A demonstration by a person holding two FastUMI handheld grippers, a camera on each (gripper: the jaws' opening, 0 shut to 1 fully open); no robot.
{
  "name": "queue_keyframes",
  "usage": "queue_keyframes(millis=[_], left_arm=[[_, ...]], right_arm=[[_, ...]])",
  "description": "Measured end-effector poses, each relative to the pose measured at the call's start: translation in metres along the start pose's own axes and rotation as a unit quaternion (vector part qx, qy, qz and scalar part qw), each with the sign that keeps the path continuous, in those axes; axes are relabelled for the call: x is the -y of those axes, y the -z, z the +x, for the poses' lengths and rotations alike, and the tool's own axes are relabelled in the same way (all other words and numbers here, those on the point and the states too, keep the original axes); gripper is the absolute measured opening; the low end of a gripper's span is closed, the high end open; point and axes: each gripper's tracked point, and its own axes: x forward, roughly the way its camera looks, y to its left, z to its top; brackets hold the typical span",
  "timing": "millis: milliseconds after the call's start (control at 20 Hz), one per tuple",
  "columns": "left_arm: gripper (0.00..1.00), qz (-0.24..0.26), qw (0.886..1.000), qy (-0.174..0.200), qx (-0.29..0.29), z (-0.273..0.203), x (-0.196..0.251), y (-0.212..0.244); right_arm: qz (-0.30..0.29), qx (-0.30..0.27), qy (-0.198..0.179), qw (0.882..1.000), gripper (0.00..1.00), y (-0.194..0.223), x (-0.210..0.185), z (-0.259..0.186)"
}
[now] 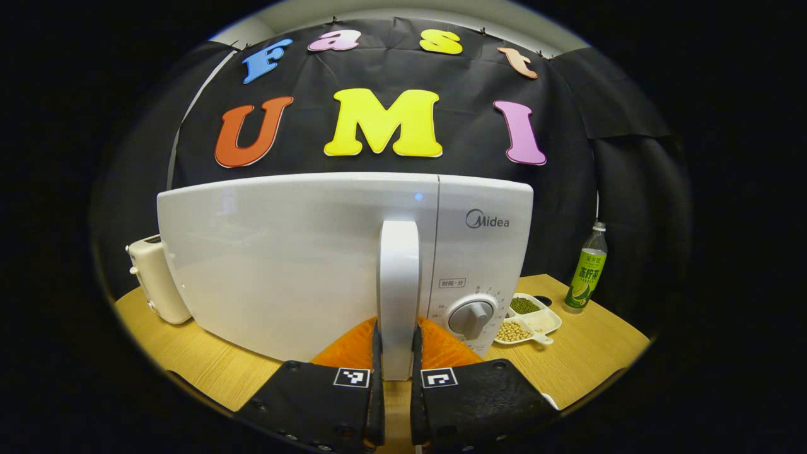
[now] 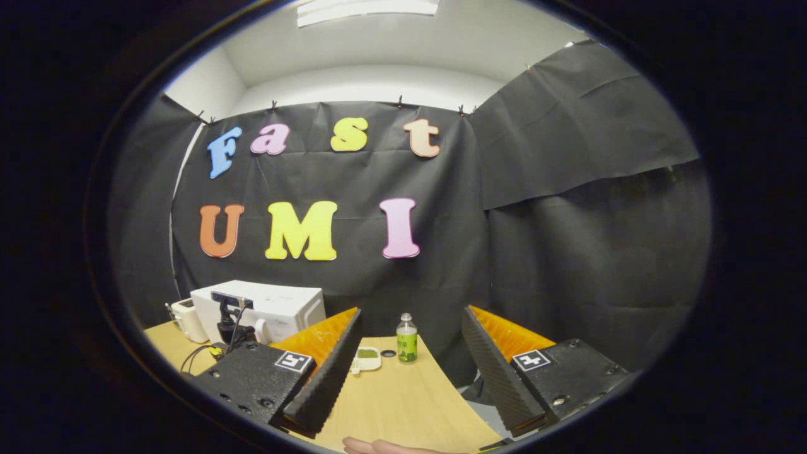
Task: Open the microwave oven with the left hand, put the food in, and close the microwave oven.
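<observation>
Left gripper view had the left gripper (image 1: pixel 397 353) clenched on the microwave oven's (image 1: pixel 302 252) upright door handle (image 1: pixel 398 290), door closed. Toward the wooden table's (image 1: pixel 592 353) right edge sat a divided food dish (image 1: pixel 528 321) and bottle (image 1: pixel 586 277). The right gripper (image 2: pixel 406 372) hung wide apart, empty.

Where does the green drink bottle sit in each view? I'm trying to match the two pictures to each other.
Left gripper view: the green bottle stands at the right, on the table's far corner, right of the microwave.
Right gripper view: the bottle stands low in the middle, between the right gripper's fingers.
Shared landmark: the divided dish of beans, just left of the bottle in both.
</observation>
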Motion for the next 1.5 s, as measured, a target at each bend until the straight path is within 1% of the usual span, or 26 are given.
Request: queue_keyframes(millis=[100,150,200,300,350,400,450,550,600,700,750,800,850,900,950,1000,1050,1100,1150,1200,1250,1300,1350,1450,1500], left_arm=[[0.16,-0.013,1.0,0.001,-0.001,-0.006,0.002,0.001],[0.05,0.001,1.0,-0.001,0.001,-0.004,0.0,0.0],[0.05,0.005,1.0,-0.001,0.002,-0.006,-0.001,0.001],[0.05,0.005,1.0,0.006,0.008,-0.025,-0.001,0.004],[0.04,0.012,1.0,0.015,0.015,-0.035,-0.003,0.005],[0.05,0.016,0.999,0.025,0.017,-0.048,-0.005,0.007],[0.04,0.015,0.999,0.038,0.011,-0.064,-0.009,0.012],[0.04,-0.003,0.998,0.062,0.0,-0.092,-0.017,0.019],[0.05,0.001,0.997,0.071,0.0,-0.106,-0.023,0.02],[0.04,0.019,0.997,0.081,0.003,-0.134,-0.038,0.023],[0.0,0.023,0.996,0.081,0.003,-0.146,-0.046,0.027],[0.13,0.029,0.996,0.079,0.005,-0.159,-0.057,0.029],[0.22,0.028,0.997,0.071,0.009,-0.17,-0.069,0.029],[0.23,0.028,0.997,0.063,0.017,-0.183,-0.081,0.027],[0.31,0.024,0.998,0.057,0.02,-0.194,-0.093,0.026],[0.36,0.019,0.999,0.047,0.019,-0.206,-0.105,0.028],[0.39,0.014,0.999,0.033,0.012,-0.219,-0.12,0.032],[0.5,0.012,1.0,0.013,-0.001,-0.234,-0.136,0.038],[0.65,0.012,1.0,-0.004,-0.012,-0.248,-0.149,0.043],[0.82,0.012,1.0,-0.021,-0.015,-0.264,-0.161,0.044],[0.89,0.01,0.999,-0.031,-0.015,-0.28,-0.17,0.043],[0.77,0.012,0.999,-0.044,-0.014,-0.294,-0.179,0.04],[0.92,0.011,0.998,-0.055,-0.013,-0.308,-0.187,0.039],[0.93,0.001,0.998,-0.07,-0.009,-0.333,-0.196,0.03],[0.93,-0.004,0.997,-0.075,-0.002,-0.344,-0.201,0.021]], right_arm=[[0.002,-0.002,-0.001,1.0,0.91,0.002,0.0,0.001],[0.002,-0.001,0.0,1.0,0.92,0.002,0.001,0.001],[0.002,-0.002,0.002,1.0,1.0,0.003,0.002,0.003],[0.002,-0.006,0.005,1.0,1.0,0.007,0.003,0.007],[0.004,-0.006,0.002,1.0,0.92,0.008,0.001,0.008],[0.006,-0.008,0.001,1.0,0.92,0.01,-0.002,0.009],[0.008,-0.011,-0.001,1.0,1.0,0.013,-0.005,0.01],[0.01,-0.016,-0.007,1.0,1.0,0.019,-0.016,0.009],[0.01,-0.019,-0.012,1.0,0.92,0.021,-0.022,0.007],[0.007,-0.027,-0.022,0.999,0.92,0.027,-0.037,0.002],[0.006,-0.028,-0.027,0.999,0.92,0.027,-0.044,-0.001],[0.004,-0.028,-0.031,0.999,0.92,0.026,-0.051,-0.005],[0.001,-0.027,-0.035,0.999,0.92,0.025,-0.057,-0.008],[-0.001,-0.025,-0.039,0.999,0.92,0.022,-0.063,-0.012],[-0.002,-0.022,-0.043,0.999,0.92,0.02,-0.069,-0.017],[-0.004,-0.018,-0.047,0.999,1.0,0.017,-0.075,-0.021],[-0.005,-0.015,-0.053,0.998,1.0,0.016,-0.08,-0.025],[-0.007,-0.015,-0.06,0.998,0.92,0.016,-0.087,-0.029],[-0.008,-0.016,-0.065,0.998,0.92,0.019,-0.091,-0.032],[-0.011,-0.017,-0.068,0.997,1.0,0.021,-0.095,-0.033],[-0.014,-0.019,-0.071,0.997,1.0,0.024,-0.098,-0.035],[-0.02,-0.022,-0.072,0.997,1.0,0.028,-0.102,-0.034],[-0.028,-0.028,-0.074,0.996,1.0,0.035,-0.105,-0.033],[-0.043,-0.046,-0.077,0.995,1.0,0.049,-0.11,-0.028],[-0.046,-0.058,-0.08,0.994,0.92,0.056,-0.112,-0.024]])
